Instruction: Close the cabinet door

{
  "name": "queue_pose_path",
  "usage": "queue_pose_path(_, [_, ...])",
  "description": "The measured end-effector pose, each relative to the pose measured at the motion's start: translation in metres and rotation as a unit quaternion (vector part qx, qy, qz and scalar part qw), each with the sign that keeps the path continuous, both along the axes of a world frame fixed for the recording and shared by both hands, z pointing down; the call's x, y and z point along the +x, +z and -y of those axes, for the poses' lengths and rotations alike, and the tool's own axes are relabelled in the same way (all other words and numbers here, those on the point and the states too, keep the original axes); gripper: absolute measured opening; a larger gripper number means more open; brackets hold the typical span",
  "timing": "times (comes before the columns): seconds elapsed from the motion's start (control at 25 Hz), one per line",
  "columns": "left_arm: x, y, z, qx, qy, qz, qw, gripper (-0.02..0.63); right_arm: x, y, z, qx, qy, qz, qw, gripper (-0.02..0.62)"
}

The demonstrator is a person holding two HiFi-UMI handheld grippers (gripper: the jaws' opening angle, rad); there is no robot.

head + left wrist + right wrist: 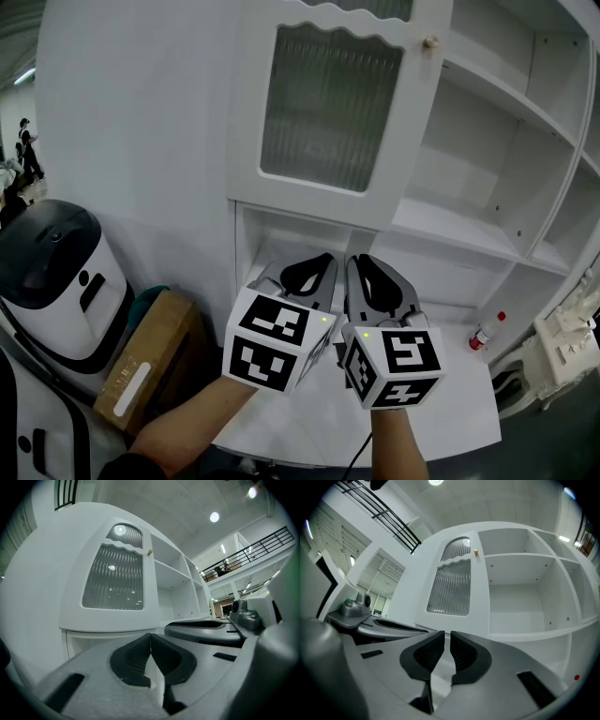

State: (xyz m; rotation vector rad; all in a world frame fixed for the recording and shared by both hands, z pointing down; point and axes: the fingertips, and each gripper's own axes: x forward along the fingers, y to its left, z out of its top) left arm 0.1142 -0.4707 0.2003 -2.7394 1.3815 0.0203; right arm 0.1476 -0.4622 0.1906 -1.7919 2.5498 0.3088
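Though glazed, likely light and stiff: push cabinet door (328, 103) frame beside knob (430, 43). Left tool (150, 635) together; right tool (446, 634) barely apart, empty.

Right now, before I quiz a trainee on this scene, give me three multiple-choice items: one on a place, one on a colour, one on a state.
1. Where is the small pale bottle with a red cap?
A. on the white counter, at the right
B. on a shelf
C. on the floor

2. What colour is the small round knob on the door?
A. black
B. pale gold
C. red

3. The white cabinet door with ribbed glass is:
A. shut
B. swung open
C. off its hinges, lying flat

Key:
1 A, it sits on the counter near the cabinet's right end.
2 B, it shows tan against the white door.
3 B, the bare shelves show beside it.
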Motion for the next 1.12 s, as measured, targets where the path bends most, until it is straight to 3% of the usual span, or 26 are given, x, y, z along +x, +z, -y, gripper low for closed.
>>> queue_pose_path(0.4, [-0.001,0.009,-0.024,-0.005,-0.023,-0.001,0.9997,0.012,-0.007,0.013,-0.027,-0.011,-0.034,-0.009,0.999,0.021])
queue_pose_path(1.12, [0.001,0.022,-0.033,-0.016,-0.037,0.007,0.9992,0.012,-0.001,0.025,-0.034,-0.021,-0.04,-0.006,0.999,0.021])
